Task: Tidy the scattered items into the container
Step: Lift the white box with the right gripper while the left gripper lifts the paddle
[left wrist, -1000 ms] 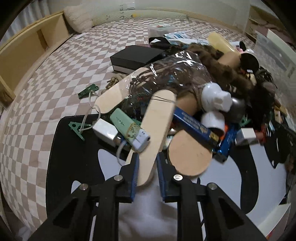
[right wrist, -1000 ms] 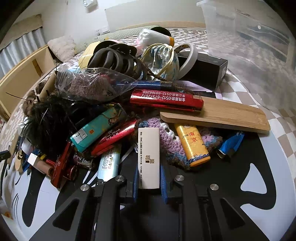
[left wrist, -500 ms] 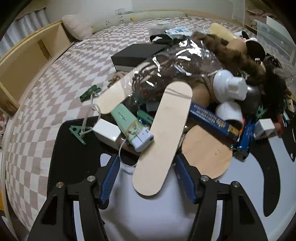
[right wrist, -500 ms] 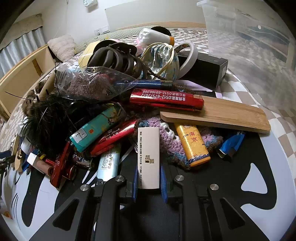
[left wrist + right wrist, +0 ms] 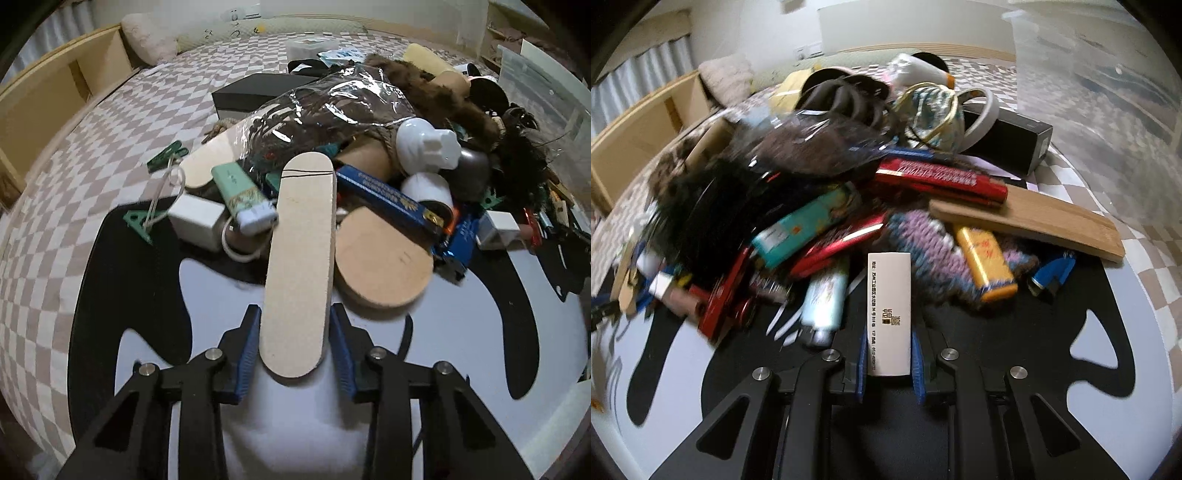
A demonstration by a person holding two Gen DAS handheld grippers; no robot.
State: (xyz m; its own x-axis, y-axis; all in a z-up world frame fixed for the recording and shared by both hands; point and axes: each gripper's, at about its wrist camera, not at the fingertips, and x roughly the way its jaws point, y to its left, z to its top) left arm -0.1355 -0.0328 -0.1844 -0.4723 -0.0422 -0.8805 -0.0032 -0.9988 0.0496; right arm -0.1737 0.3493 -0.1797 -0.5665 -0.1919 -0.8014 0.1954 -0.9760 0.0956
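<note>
R wrist view: left side of the pile point(image 5: 713, 221) is smeared w/ motion blur, so labels on the teal box point(image 5: 801, 229) and red packs can't be read. Clear container point(image 5: 1108, 92) is cut off by top and right edge; its contents can't be told. Small print on the white lighter point(image 5: 889, 314) is too small to read.

L wrist view: clear plastic bag point(image 5: 332, 114) glares, contents unclear. Far end of the wooden stick point(image 5: 301, 258) hides what's under it. Things at the right edge, past the black feathery bit point(image 5: 524, 166), are too small to name. Both tool bodies are cut off at the bottom edge.
</note>
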